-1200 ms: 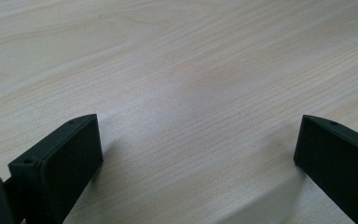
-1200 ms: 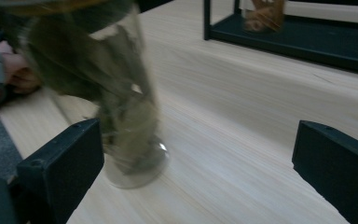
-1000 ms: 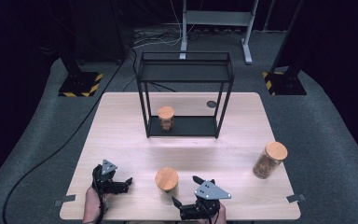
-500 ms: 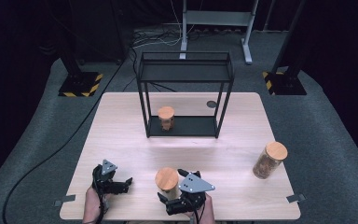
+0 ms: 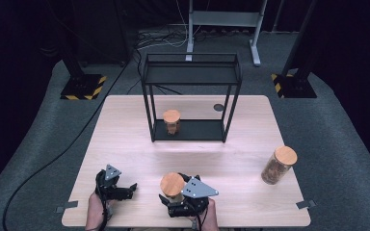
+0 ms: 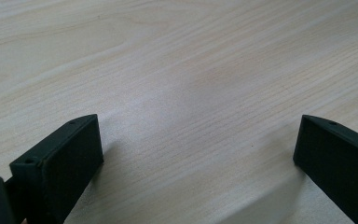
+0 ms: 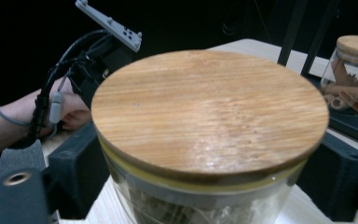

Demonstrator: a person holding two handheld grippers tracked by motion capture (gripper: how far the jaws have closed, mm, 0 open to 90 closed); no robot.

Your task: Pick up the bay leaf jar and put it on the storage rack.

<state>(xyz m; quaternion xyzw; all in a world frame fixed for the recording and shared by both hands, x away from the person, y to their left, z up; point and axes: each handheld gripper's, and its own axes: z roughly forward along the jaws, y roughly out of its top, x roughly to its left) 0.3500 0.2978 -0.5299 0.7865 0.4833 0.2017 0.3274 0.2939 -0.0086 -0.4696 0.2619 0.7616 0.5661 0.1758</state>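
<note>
Seen from the high view: wooden table (image 5: 125, 139) across the middle of the frame, black wire rack (image 5: 191, 96) standing at upper centre. Low centre, right gripper (image 5: 171, 195) set around a wooden-lidded jar (image 5: 172, 185), one jaw on each side. In the right gripper view, that jar (image 7: 209, 126) large in the centre of the frame, black jaws flanking the glass body close on both sides; whether actually pressing the glass, impossible to tell. Lower left of the high view, left gripper (image 5: 127, 189) resting low over the table, jaws spread wide apart with nothing between; in the left gripper view, bare wood grain (image 6: 182, 93) between the two jaws. Second jar (image 5: 172, 121) on the rack's bottom shelf, centre of the frame. Third jar (image 5: 278, 165) at right, near the table's edge, well apart from both grippers.
</note>
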